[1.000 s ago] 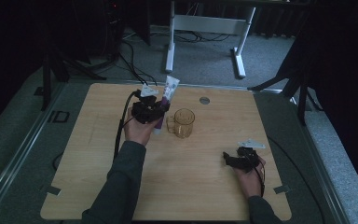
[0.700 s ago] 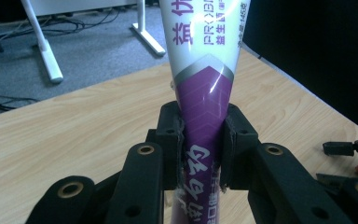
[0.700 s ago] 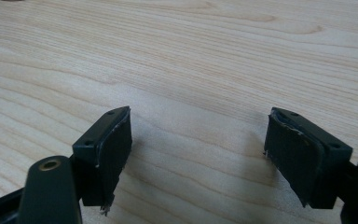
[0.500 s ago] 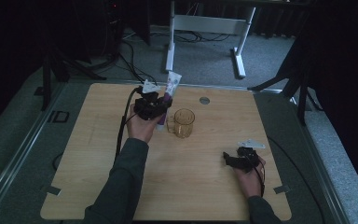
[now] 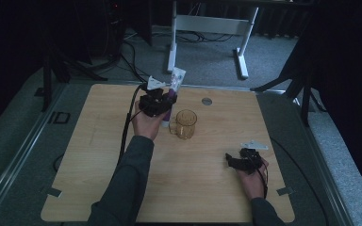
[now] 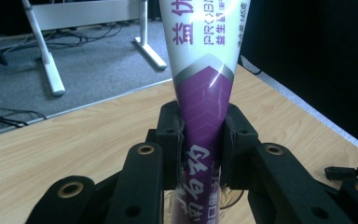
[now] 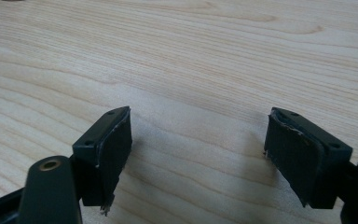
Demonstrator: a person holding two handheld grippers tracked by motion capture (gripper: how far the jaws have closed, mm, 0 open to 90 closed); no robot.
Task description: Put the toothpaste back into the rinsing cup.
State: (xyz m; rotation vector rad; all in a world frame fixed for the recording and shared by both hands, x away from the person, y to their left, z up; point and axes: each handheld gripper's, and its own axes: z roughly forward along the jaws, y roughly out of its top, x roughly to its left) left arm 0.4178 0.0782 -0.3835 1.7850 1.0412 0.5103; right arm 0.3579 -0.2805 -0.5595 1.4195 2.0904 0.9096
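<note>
A clear amber glass mug [image 5: 185, 124] stands near the middle of a light wooden table [image 5: 99, 169]; whether anything is in it cannot be told. Just left of the mug, the left gripper [image 5: 159, 101] clamps a white and purple toothpaste tube [image 6: 204, 79], held above the tabletop with its flat crimped end up. The tube bears purple Chinese characters and a partly readable "PR" line. The right gripper [image 7: 198, 149] rests low over bare wood at the near right, jaws wide apart.
</note>
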